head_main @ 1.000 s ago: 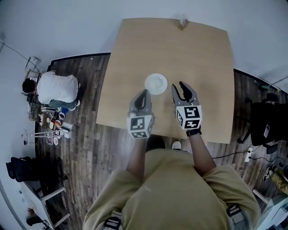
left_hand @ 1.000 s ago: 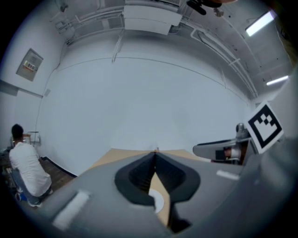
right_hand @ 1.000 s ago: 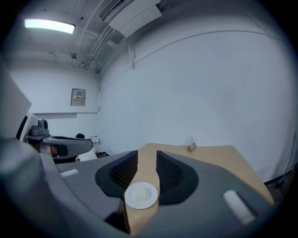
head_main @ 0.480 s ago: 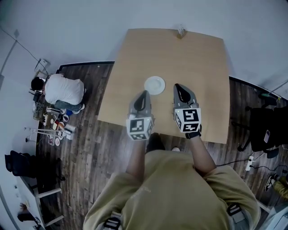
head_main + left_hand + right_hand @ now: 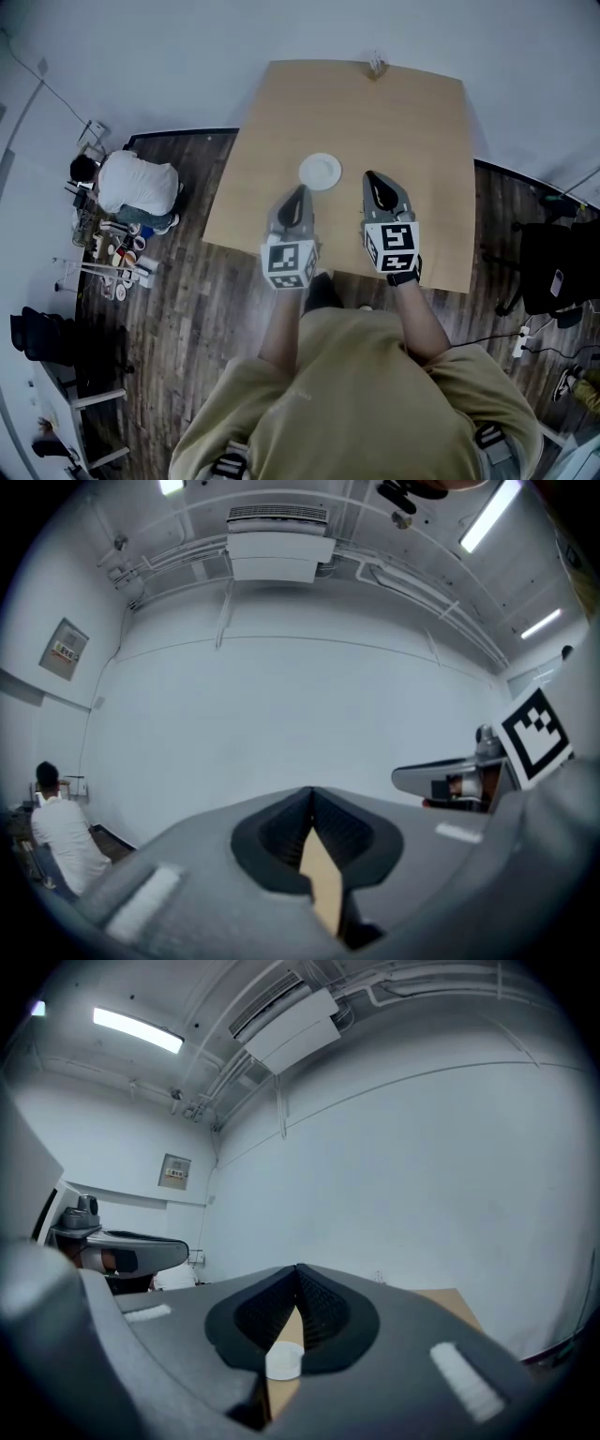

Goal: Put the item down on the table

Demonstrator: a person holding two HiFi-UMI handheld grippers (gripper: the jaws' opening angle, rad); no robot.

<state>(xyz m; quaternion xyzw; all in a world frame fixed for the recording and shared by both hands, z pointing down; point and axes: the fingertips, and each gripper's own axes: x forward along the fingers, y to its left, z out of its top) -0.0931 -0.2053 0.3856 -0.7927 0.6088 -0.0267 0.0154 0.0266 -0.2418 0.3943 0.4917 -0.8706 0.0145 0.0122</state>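
Jaws closed and empty, the left gripper [image 5: 298,193] and right gripper [image 5: 373,178] hover just behind a white dish [image 5: 320,172] on the desk [image 5: 412,103] (apparently already put down).

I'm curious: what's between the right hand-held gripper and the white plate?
Only bare table separates the right hand-held gripper from the white plate, in the head view.
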